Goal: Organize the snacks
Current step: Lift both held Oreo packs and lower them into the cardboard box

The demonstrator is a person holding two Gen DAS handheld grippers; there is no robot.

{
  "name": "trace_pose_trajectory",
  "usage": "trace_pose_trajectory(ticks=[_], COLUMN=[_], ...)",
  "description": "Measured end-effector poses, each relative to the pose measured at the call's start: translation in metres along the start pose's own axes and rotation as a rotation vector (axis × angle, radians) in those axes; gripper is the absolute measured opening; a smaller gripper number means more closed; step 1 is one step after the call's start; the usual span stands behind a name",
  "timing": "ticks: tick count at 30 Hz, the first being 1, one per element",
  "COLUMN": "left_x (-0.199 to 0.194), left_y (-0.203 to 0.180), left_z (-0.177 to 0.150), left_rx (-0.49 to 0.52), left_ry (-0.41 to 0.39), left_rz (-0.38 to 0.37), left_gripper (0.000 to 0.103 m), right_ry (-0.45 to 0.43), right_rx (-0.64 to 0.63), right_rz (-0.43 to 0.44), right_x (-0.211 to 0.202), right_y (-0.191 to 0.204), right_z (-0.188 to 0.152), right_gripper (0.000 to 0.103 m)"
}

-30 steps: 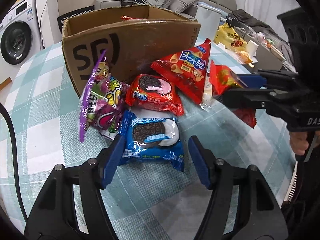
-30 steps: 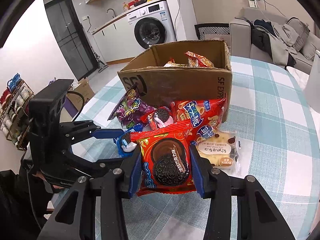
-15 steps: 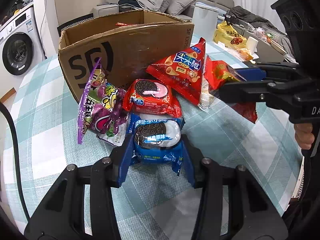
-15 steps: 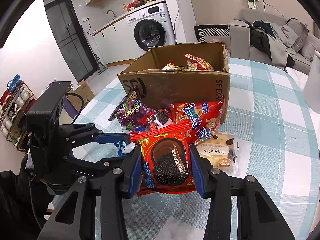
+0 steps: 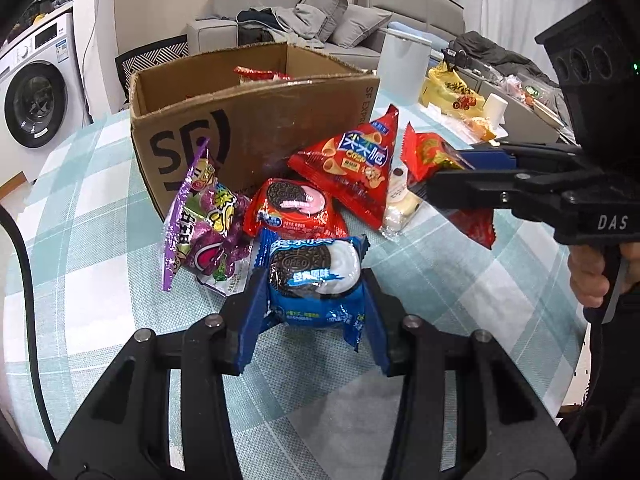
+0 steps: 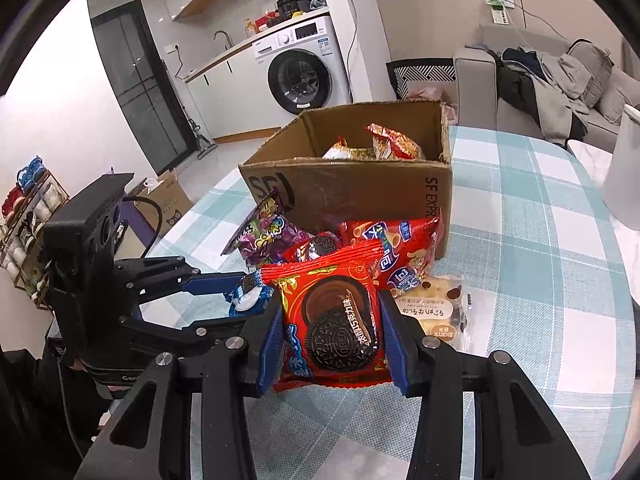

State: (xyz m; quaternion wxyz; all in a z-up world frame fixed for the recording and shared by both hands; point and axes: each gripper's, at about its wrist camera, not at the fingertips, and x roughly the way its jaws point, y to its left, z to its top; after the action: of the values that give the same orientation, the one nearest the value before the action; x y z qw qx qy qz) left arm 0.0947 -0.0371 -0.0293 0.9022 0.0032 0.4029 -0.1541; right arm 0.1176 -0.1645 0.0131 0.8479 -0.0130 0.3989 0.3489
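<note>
My left gripper point(image 5: 316, 304) is shut on a blue Oreo pack point(image 5: 312, 276), held just above the checked tablecloth point(image 5: 100, 272). The right gripper point(image 6: 330, 328) is shut on a red Oreo pack point(image 6: 332, 320); it also shows at the right of the left wrist view point(image 5: 444, 178). Behind them stands an open cardboard box point(image 5: 256, 132) with a few red packs inside point(image 6: 392, 144). In front of the box lie a purple candy bag point(image 5: 208, 224), a red-and-pink Oreo pack point(image 5: 294, 208), a red triangular chip bag point(image 5: 356, 168) and a clear bread pack point(image 6: 436, 312).
A white cylinder point(image 5: 404, 68) stands behind the box to the right. A yellow bag point(image 5: 452, 92) and clutter lie on a far surface. A sofa with cushions point(image 5: 304, 20) and a washing machine point(image 6: 304, 76) are in the background. A person's hand point(image 5: 588, 276) holds the right gripper.
The left gripper has shut on the blue Oreo pack and lifted it slightly off the cloth. The right gripper has kept its hold on the red pack and stayed in place.
</note>
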Motion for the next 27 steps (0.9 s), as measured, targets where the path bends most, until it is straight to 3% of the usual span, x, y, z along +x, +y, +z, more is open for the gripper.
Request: trace_pose_trajectory(ticks=[13,27], left_x=[-0.049,-0.082], left_y=[0.0,0.009], left_z=[0.007,0.047], left_rx=[-0.036,-0.068], left_ry=[-0.105,-0.206], left_rz=[-0.001,0.031], left_gripper=[0.042,0.042], right_ry=[-0.098,-0.191], right_rx=[0.047,0.119], right_rz=[0.002,-0.057], right_x=[-0.023,-0.042], right_y=[-0.004,-0.009], right_z=[0.01,0.04], right_gripper=[0.045,0.045])
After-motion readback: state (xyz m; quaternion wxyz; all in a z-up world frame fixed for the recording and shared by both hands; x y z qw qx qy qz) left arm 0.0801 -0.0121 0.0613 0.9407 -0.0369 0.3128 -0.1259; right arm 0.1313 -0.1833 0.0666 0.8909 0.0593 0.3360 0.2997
